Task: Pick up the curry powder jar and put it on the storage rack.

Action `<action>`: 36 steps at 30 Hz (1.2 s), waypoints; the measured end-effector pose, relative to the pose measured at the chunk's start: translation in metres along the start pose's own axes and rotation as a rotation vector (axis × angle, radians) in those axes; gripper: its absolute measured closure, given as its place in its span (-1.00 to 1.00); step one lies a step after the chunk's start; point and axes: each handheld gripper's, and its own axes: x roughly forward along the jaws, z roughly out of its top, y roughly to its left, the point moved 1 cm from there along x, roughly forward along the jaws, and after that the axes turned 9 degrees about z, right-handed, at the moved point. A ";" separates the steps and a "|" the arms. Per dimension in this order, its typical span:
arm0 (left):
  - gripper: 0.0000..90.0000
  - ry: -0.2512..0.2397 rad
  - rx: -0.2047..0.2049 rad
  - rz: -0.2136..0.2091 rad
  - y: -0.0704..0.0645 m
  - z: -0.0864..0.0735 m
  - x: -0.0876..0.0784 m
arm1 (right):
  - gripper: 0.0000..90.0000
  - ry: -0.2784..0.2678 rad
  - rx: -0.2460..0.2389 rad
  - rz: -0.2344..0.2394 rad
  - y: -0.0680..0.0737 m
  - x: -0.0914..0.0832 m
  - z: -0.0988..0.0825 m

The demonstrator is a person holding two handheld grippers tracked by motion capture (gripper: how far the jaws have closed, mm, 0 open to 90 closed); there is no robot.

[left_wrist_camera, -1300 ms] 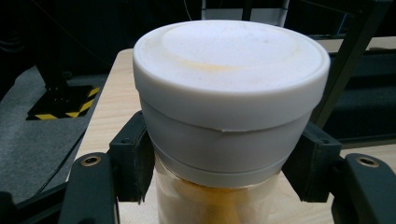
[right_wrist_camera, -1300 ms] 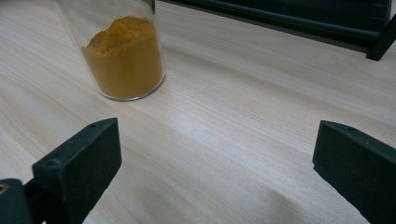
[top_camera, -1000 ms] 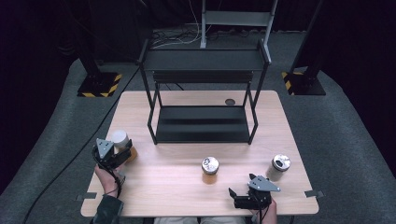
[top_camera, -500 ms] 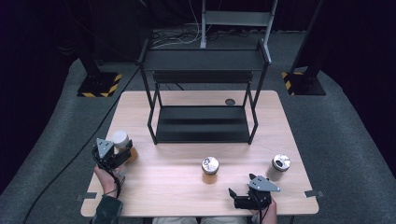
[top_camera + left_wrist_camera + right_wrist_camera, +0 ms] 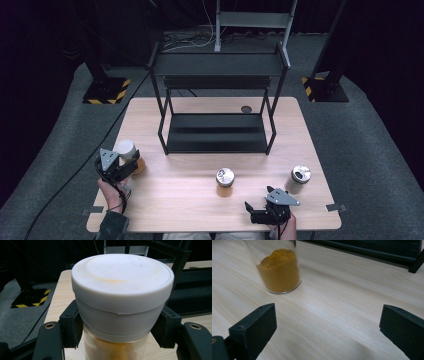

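The white-lidded jar (image 5: 117, 315) is clamped below its lid by the left tool (image 5: 120, 167) near the tabletop's (image 5: 200, 210) left edge, ready for carrying, while the right tool (image 5: 260, 214) is held wide open and empty at the front edge.

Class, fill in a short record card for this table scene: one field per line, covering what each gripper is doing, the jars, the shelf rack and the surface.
Left gripper: shut on the white-lidded jar, jaws just under its lid
Held jar contents: orange-yellow, seen through the clear wall
Right gripper: open, nothing between the jaws, near the table's front edge
Middle jar: upright on the table, orange powder inside
Right jar: upright on the table, beyond the right gripper
Rack: black, two shelves, nothing on them
Surface: light wooden table
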 end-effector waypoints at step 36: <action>-0.23 -0.053 0.048 -0.096 -0.010 0.018 -0.018 | -1.00 0.006 0.002 0.004 -0.001 0.000 0.001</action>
